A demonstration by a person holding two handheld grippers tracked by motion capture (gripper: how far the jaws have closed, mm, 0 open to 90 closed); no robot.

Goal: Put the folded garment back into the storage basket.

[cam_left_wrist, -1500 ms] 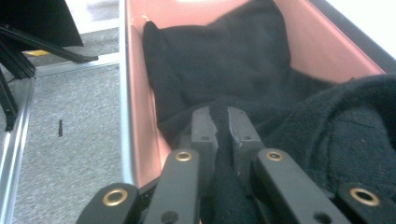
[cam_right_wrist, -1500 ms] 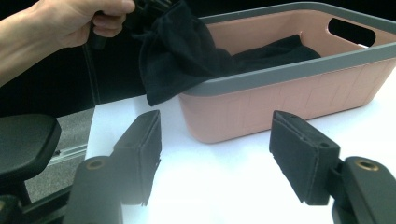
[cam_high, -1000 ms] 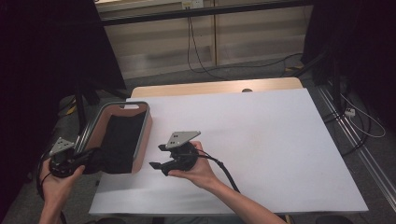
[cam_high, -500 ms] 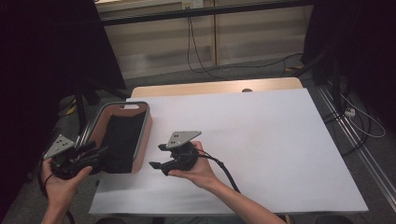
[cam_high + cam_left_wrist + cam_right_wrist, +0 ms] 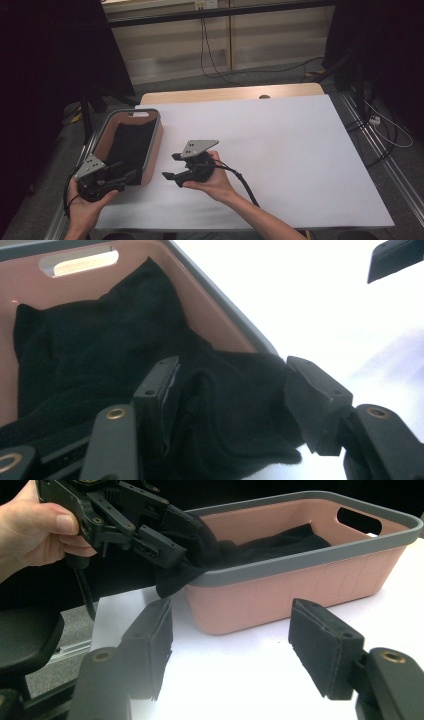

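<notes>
My left tongs (image 5: pixel 230 400) have just been opening and now stand apart around the black cloth (image 5: pixel 100 355) draped over the pink basket's (image 5: pixel 310 585) near rim. My right tongs (image 5: pixel 235 650) hang open and empty above the white tabletop (image 5: pixel 280 150).

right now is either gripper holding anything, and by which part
Nothing is held. The left gripper has just opened around the black cloth draped over the pink basket rim; the right gripper is open.

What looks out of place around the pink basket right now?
The black cloth isn't fully inside the pink basket: one end spills over the grey rim at the near corner and hangs outside, beside the left gripper.
</notes>
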